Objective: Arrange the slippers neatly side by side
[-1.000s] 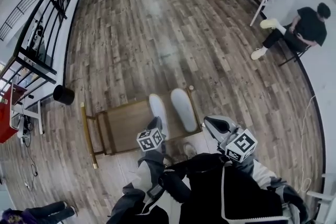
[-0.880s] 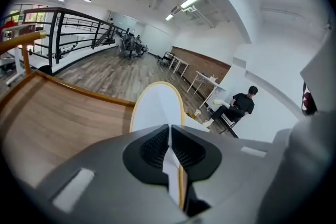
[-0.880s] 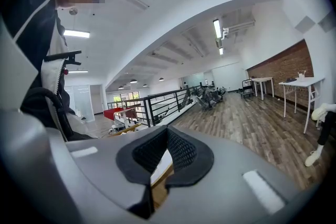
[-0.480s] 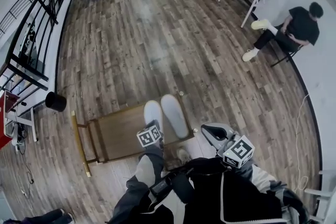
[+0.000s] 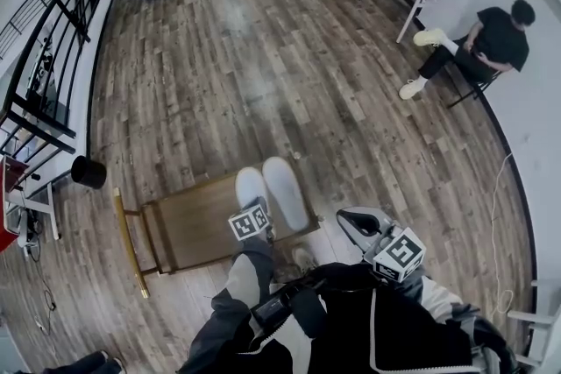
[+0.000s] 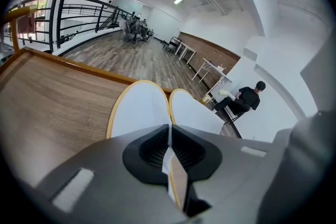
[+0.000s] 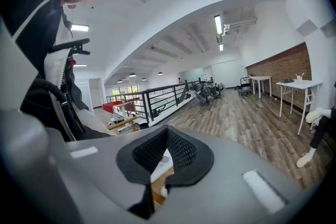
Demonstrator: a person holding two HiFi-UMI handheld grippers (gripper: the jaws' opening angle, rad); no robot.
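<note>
A low wooden platform [image 5: 197,228] lies on the floor. At its right end is the left slipper [image 5: 251,187], its near edge pinched by the down-tilted left gripper [image 6: 169,140]. The right slipper [image 5: 285,191] lies just beside it, both toes pointing far. Well to the right, the right gripper [image 7: 164,160] is pressed together, empty.

No text, label or number is legible.

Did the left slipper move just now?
Yes. The left slipper has slid right on the board, nearly closing the gap to the right slipper. The left gripper grips its heel.
</note>
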